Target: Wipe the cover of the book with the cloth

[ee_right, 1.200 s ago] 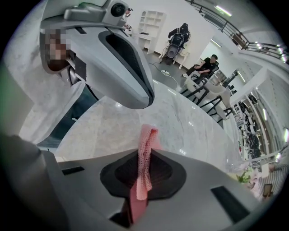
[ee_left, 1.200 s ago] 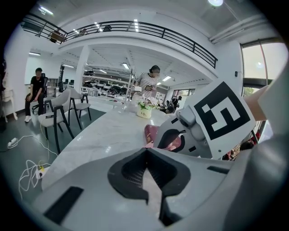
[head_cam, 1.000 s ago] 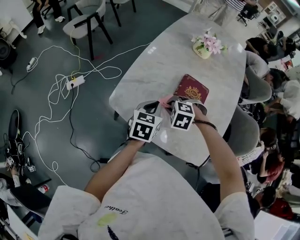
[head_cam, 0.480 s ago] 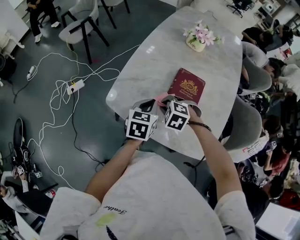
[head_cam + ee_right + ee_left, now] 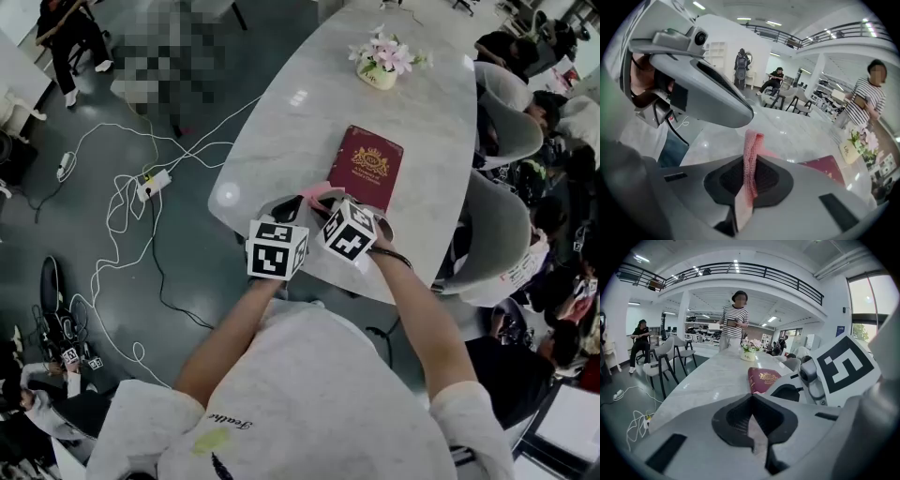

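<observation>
The book (image 5: 366,167) lay closed, cover up, on the table (image 5: 305,103), just beyond my hands. The pink cloth (image 5: 750,154) was clamped in my right gripper (image 5: 748,185), fingers tight on it and not yet on the cover. My left gripper (image 5: 753,430) sat beside it, fingers nearly together, with a pale sliver between them. Best plan, I judged: lay the cloth flat, sweep lightly, and don't shove the book.

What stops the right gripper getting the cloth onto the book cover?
Likely nothing, so yes: the right gripper grips the pink cloth in its jaws, and the red book lies just ahead on the marble table, cover bare.
</observation>
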Available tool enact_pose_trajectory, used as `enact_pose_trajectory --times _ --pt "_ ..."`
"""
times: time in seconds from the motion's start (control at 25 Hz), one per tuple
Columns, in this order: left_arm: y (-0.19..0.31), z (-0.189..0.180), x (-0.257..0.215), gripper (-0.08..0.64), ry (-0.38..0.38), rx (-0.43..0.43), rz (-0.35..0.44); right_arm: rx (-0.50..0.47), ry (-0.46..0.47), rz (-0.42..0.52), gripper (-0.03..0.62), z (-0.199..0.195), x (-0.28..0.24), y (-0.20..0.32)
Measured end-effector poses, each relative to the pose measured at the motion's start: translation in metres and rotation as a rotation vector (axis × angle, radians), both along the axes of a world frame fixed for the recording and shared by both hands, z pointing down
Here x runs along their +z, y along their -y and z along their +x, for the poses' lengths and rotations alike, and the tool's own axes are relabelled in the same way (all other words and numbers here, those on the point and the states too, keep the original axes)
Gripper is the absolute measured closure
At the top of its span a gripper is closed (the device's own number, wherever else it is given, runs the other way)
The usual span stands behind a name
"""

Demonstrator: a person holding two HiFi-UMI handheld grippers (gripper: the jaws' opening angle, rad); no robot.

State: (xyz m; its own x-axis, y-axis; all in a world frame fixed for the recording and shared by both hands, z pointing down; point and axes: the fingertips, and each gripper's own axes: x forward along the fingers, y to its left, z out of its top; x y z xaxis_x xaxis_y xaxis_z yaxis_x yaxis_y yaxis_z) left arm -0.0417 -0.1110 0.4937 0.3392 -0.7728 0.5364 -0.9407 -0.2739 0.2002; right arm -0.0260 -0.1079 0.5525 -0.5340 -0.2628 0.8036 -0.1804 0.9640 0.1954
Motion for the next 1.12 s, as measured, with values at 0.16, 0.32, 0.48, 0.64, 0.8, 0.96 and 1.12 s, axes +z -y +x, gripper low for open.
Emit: enact_pose_trajectory --times 0.16,0.32,0.48,0.64,0.8,0.96,1.12 --pt "-0.004 0.000 0.001 0.554 0.010 0.004 0.002 0.079 0.076 -0.026 0.571 -0.002 0.001 -0.002" --pt "-0.009 0.000 0.001 0.554 0.022 0.016 -0.002 0.144 0.127 -0.053 0.571 -0.001 0.005 -0.006" --pt "-0.009 0.004 0.002 0.554 0.032 0.028 -0.006 0.189 0.151 -0.065 0.571 0.006 0.008 -0.007" --pt "-0.011 0.011 0.004 0.554 0.038 0.045 -0.010 0.193 0.143 -0.046 0.572 0.011 0.010 -0.010" --pt "-0.011 0.020 0.005 0.552 0.041 0.063 -0.009 0.219 0.157 -0.045 0.572 0.018 0.010 -0.011" --pt "-0.011 0.025 0.005 0.554 0.041 0.070 -0.008 0.241 0.163 -0.041 0.572 0.027 0.009 -0.012" --pt "-0.012 0.031 0.006 0.554 0.042 0.072 -0.007 0.264 0.174 -0.040 0.572 0.037 0.010 -0.012"
